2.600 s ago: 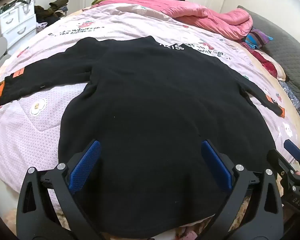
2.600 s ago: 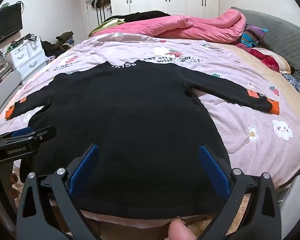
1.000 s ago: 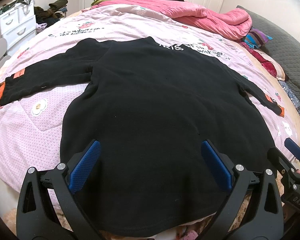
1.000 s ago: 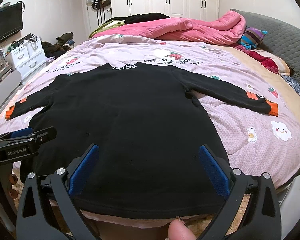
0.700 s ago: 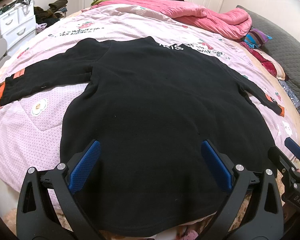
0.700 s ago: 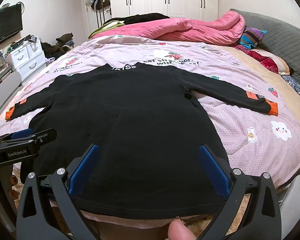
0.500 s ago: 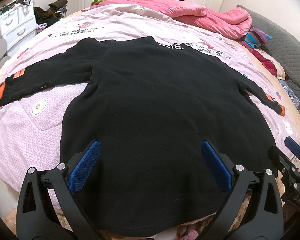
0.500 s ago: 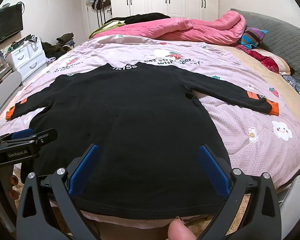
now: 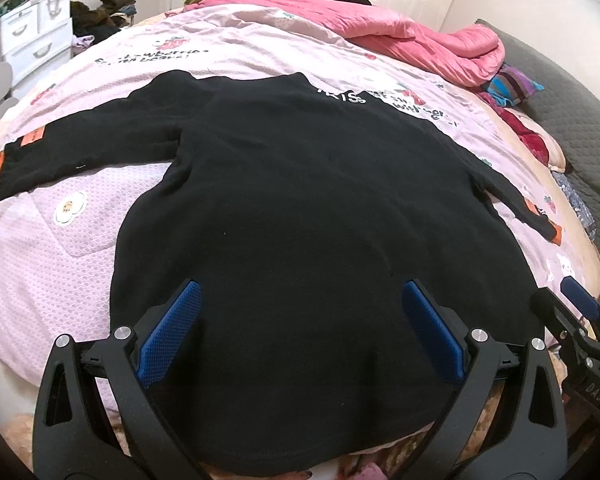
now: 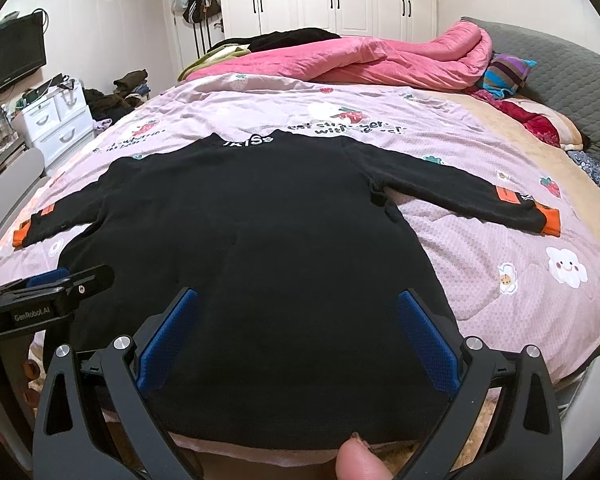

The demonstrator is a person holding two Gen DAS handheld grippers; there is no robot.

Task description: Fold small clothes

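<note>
1. The black sweater (image 10: pixel 260 260) lies flat on the bed (image 10: pixel 500 248), sleeves spread, hem at the near edge.
2. The left gripper (image 9: pixel 300 328) and right gripper (image 10: pixel 298 332) both gape wide over the hem, gripping nothing.

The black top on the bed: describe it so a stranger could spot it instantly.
On the big bed with the pale pink printed quilt, it is the black long-sleeved top spread flat, sleeves out, hem nearest the open fingers. Unlike the heaped pink duvet behind, it has orange cuffs and white lettering at the collar.
</note>
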